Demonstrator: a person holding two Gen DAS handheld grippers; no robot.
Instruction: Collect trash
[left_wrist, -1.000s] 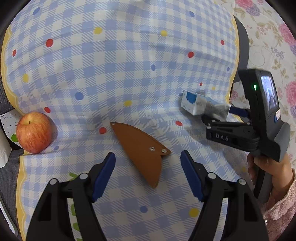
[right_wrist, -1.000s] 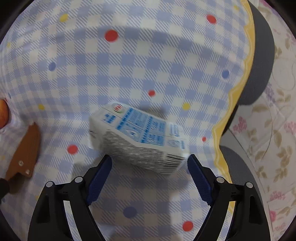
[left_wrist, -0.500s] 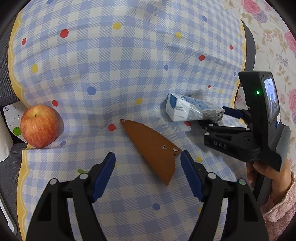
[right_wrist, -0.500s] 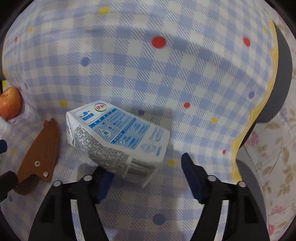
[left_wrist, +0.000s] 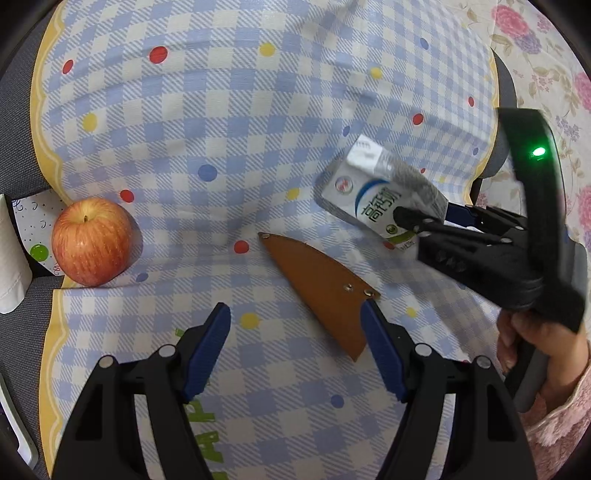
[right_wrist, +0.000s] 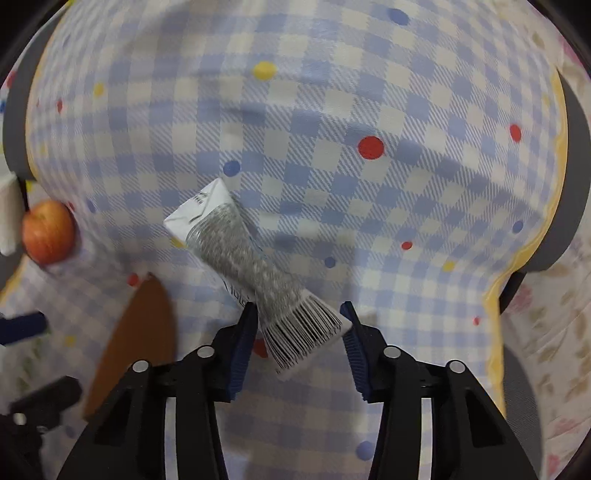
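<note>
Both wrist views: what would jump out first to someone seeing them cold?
The milk carton, pinched at its barcode end in the right gripper and tilted above the checked tablecloth. Next, the red apple at the cloth's left edge, and the brown leather sheath just ahead of the open left gripper.

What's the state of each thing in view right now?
milk carton: clamped at its barcode end, tilted, raised off the cloth
right gripper: shut on the milk carton
left gripper: open, holding nothing
brown sheath: lying flat on the cloth
apple: upright, whole, at the cloth's edge
</note>
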